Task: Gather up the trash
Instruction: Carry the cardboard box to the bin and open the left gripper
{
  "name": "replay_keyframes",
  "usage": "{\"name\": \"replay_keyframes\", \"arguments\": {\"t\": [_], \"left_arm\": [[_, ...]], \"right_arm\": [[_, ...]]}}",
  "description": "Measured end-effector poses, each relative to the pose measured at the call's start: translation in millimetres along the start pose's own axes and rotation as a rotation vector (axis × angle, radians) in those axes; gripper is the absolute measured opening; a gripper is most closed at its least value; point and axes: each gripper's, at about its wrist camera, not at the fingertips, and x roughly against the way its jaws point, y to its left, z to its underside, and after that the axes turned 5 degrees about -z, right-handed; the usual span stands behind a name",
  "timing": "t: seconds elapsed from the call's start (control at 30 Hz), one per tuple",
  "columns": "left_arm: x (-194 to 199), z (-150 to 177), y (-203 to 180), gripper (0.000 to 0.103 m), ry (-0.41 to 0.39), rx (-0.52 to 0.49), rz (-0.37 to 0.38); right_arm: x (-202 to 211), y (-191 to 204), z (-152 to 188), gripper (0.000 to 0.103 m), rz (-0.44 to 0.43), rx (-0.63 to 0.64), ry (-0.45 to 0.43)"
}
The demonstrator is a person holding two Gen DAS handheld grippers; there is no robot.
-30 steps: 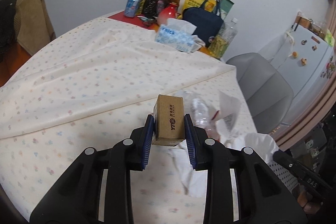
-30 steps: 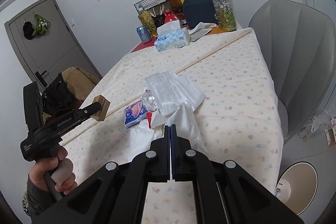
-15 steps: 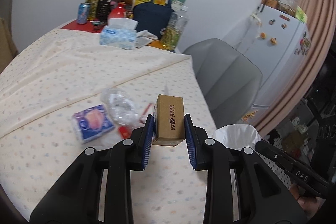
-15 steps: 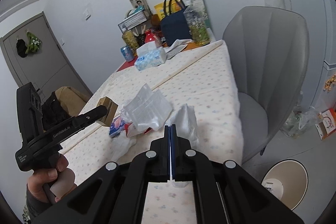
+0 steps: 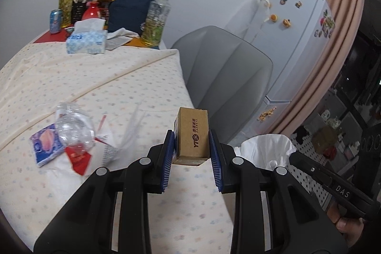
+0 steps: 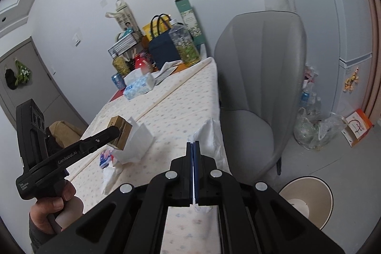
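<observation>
While the left gripper [image 5: 192, 154] clamped a cardboard box [image 5: 192, 136] above the table [image 5: 119, 77] edge, the right gripper [image 6: 193, 151] was pinched shut on a white tissue [image 6: 209, 132]. More trash [image 5: 69, 132] lay on the cloth, and a lined bin [image 5: 266, 146] stood below, beside the chair [image 5: 228, 77].

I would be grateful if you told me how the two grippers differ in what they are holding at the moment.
The left gripper has its jaws spread around a rigid brown cardboard box; the right gripper has its jaws pressed nearly together on a thin white tissue. The box stands upright between the pads, while the tissue hangs limp and crumpled. Both carry trash above the table's cloth.
</observation>
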Motion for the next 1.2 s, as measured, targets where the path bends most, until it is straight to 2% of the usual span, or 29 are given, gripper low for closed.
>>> {"name": "replay_keyframes", "arguments": {"t": [0.37, 0.63, 0.97, 1.0, 1.07, 1.13, 1.17, 1.2], "left_arm": [[-52, 9, -79, 0.029, 0.078, -0.099, 0.071], [-109, 37, -138, 0.029, 0.193, -0.166, 0.110], [-166, 74, -184, 0.029, 0.315, -0.225, 0.119], [-171, 78, -187, 0.029, 0.327, -0.227, 0.119], [-180, 84, -193, 0.029, 0.350, -0.231, 0.118], [-187, 90, -198, 0.029, 0.367, -0.241, 0.117], [-191, 93, -200, 0.029, 0.377, -0.248, 0.114], [-193, 96, -203, 0.029, 0.384, -0.254, 0.112]], "right_arm": [[32, -77, 1, 0.002, 0.093, -0.100, -0.039], [45, -145, 19, 0.002, 0.174, -0.184, -0.031], [23, -218, 54, 0.002, 0.239, -0.291, 0.033], [18, -225, 58, 0.006, 0.245, -0.301, 0.043], [6, -242, 69, 0.006, 0.249, -0.331, 0.071], [-2, -256, 78, 0.013, 0.240, -0.364, 0.095], [-5, -264, 85, 0.044, 0.239, -0.395, 0.100], [-4, -270, 90, 0.068, 0.255, -0.422, 0.090]]}}
